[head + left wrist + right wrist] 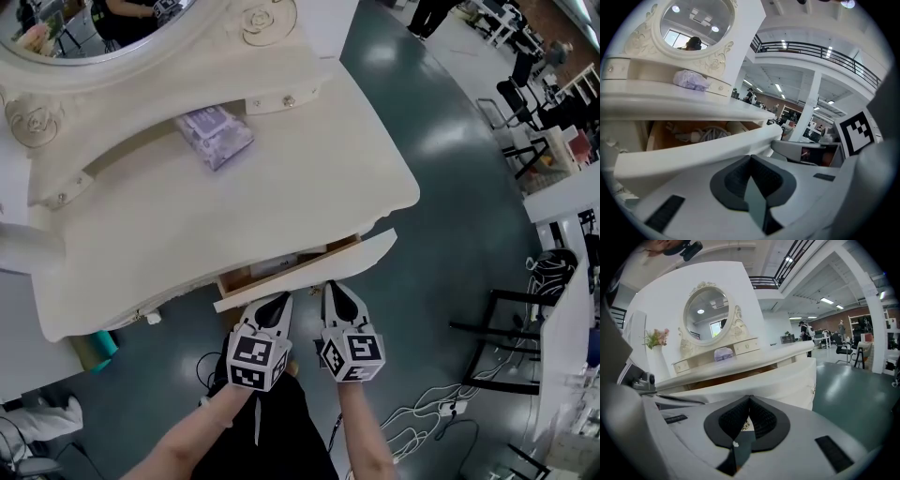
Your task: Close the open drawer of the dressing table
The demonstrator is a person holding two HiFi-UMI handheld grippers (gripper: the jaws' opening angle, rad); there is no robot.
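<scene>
Head view: high above, facing steeply down on the desk (pixel 309 178) top, the open drawer (pixel 281 270), the left hand-held gripper (pixel 280 299) and the right hand-held gripper (pixel 334 286). Left gripper view: low, very close to the drawer front, tilted up toward the mirror (pixel 693 26). Right gripper view: low, close, facing the drawer front about level, floor (pixel 862 380) at right. All three share drawer, mirror, purple pack (pixel 217 137) on desk.
</scene>
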